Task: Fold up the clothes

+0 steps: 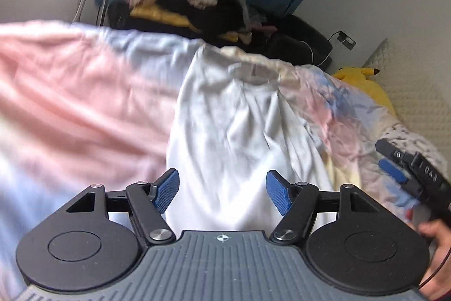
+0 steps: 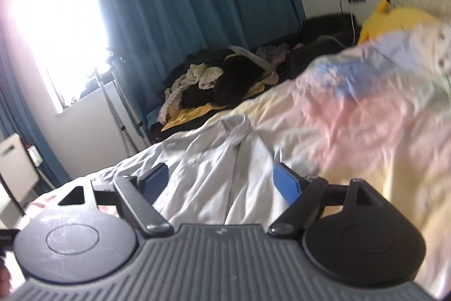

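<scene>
Pastel duvet (image 1: 70, 92) across nine o'clock, teal curtain (image 2: 183, 4) at twelve, yellow plush (image 1: 363, 81) at two, bright window (image 2: 56, 27) at ten

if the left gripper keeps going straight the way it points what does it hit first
Most likely the white garment spread on the pastel duvet; the open left gripper points right at it, though blur leaves depth unclear.

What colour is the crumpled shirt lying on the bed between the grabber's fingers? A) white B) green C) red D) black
A: the crumpled white cotton shirt lies spread on the pink and blue pastel bedcover, right ahead of the open left gripper.
</scene>
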A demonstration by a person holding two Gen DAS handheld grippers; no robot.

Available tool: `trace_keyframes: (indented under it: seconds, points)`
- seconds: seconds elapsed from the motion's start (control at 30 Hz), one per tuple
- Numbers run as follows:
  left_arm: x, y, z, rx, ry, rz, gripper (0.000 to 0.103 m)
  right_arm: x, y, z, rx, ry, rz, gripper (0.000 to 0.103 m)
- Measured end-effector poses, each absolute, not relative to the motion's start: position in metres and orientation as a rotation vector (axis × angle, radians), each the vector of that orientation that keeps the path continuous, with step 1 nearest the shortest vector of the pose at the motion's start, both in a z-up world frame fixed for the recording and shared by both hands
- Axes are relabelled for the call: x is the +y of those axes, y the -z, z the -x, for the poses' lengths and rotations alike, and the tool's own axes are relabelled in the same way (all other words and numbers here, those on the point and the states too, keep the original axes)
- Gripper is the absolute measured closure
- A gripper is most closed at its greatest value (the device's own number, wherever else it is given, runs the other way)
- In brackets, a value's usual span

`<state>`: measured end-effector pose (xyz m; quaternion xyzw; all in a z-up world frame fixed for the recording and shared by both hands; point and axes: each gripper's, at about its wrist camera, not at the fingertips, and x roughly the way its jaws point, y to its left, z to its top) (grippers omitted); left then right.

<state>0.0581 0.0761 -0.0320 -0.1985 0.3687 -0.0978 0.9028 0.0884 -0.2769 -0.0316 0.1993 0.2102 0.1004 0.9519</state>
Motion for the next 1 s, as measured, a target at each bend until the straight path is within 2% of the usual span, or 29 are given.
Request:
trace_keyframes:
  seconds: [0.13, 0.2, 0.27, 0.7, 0.73, 0.77, 0.8, 1.0]
  points:
    - [0.081, 0.051, -0.033, 0.837, 0.211, 0.564, 0.046, -0.289, 0.045, -0.061, 0.453, -0.203, -0.509, 0.021]
    - [0.088, 0.071, -0.024, 0.865, 0.234, 0.696, 0.048, -0.295, 0.052, -0.048, 0.465, -0.202, -0.561, 0.021]
    - [0.093, 0.089, -0.021, 0.899, 0.243, 0.817, 0.056, -0.301, 0.058, -0.038, 0.479, -0.198, -0.607, 0.021]
    - [0.103, 0.129, -0.036, 0.908, 0.131, 1.125, 0.056, -0.297, 0.081, -0.057, 0.577, -0.234, -0.740, 0.021]
    - [0.103, 0.130, -0.039, 0.901, 0.117, 1.130, 0.065, -0.296, 0.083, -0.059, 0.584, -0.233, -0.746, 0.021]
    - [0.103, 0.130, -0.040, 0.886, 0.099, 1.119, 0.093, -0.297, 0.085, -0.060, 0.591, -0.232, -0.752, 0.021]
    - [0.103, 0.128, -0.041, 0.868, 0.077, 1.100, 0.101, -0.297, 0.086, -0.060, 0.597, -0.231, -0.759, 0.021]
    - [0.129, 0.100, -0.029, 0.728, 0.023, 1.157, 0.102, -0.299, 0.092, -0.058, 0.621, -0.213, -0.787, 0.021]
